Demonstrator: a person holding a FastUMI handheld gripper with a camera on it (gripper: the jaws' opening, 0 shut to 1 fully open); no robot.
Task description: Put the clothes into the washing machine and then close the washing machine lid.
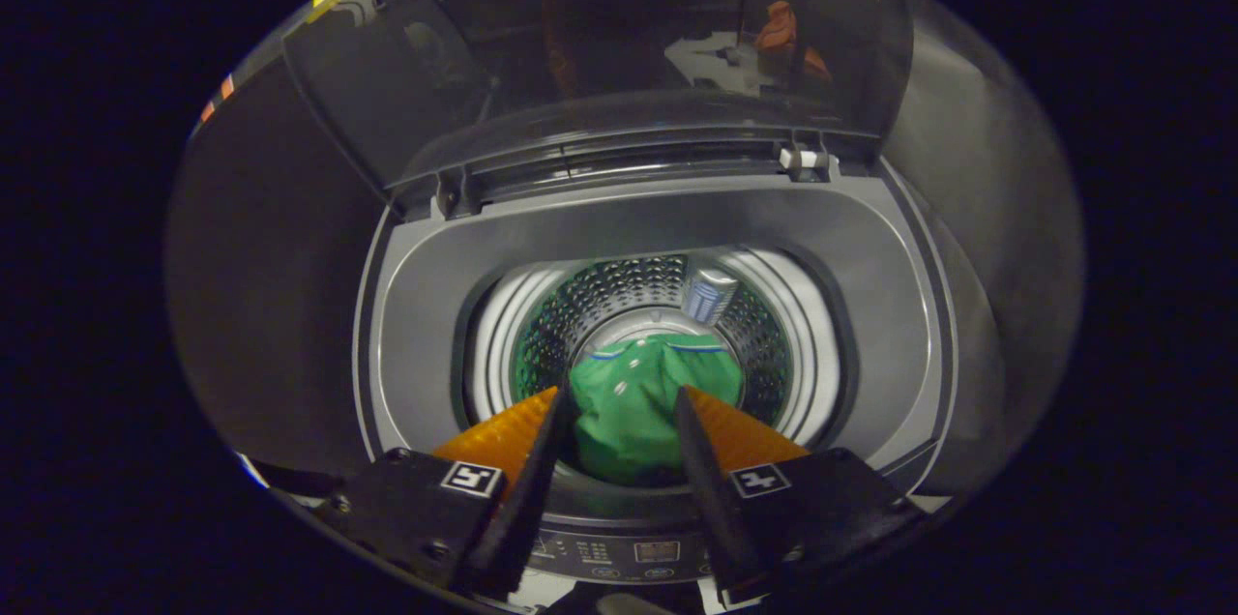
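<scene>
Tool [619, 407] fingers apart above green garment [643, 402] in drum [764, 344], lid [619, 44] upright

Washing machine [658, 228] mouth stands open, a clear well straight ahead of the gripper [624, 407]. Fingers spread apart, nothing pressed between them. Green garment [643, 412] lies down in the drum [764, 344], beyond the fingertips. At 12 o'clock the raised lid [600, 44] walls off the back. Grey rim rings the opening.
</scene>
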